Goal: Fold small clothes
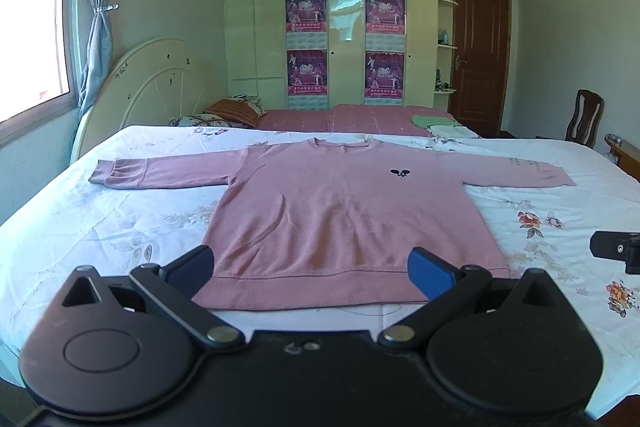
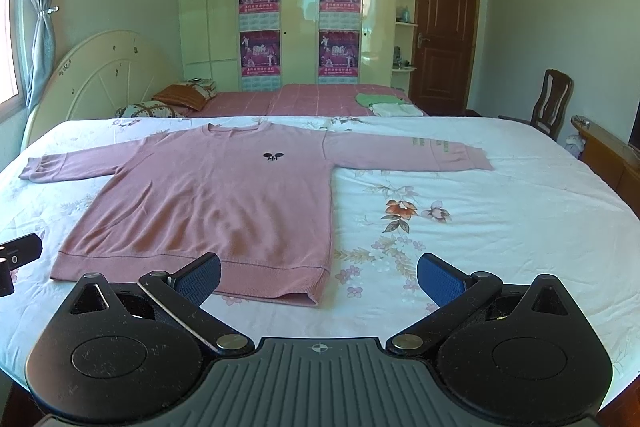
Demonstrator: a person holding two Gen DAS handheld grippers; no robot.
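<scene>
A pink long-sleeved sweater (image 1: pixel 340 211) with a small dark emblem on the chest lies flat and face up on the floral bedsheet (image 1: pixel 100 219), both sleeves spread out sideways. It also shows in the right wrist view (image 2: pixel 208 203). My left gripper (image 1: pixel 312 271) is open and empty, just before the sweater's bottom hem. My right gripper (image 2: pixel 318 281) is open and empty, near the hem's right corner. Each gripper shows at the edge of the other's view, the right gripper (image 1: pixel 616 251) and the left gripper (image 2: pixel 16 255).
A second bed with a pink cover (image 1: pixel 352 117) stands behind, with pillows (image 1: pixel 236 111) and folded green and white clothes (image 1: pixel 440 125). A wardrobe (image 1: pixel 332 27), a brown door (image 1: pixel 480 55) and a chair (image 1: pixel 584 117) line the far wall. A wooden bench (image 2: pixel 608 155) stands right of the bed.
</scene>
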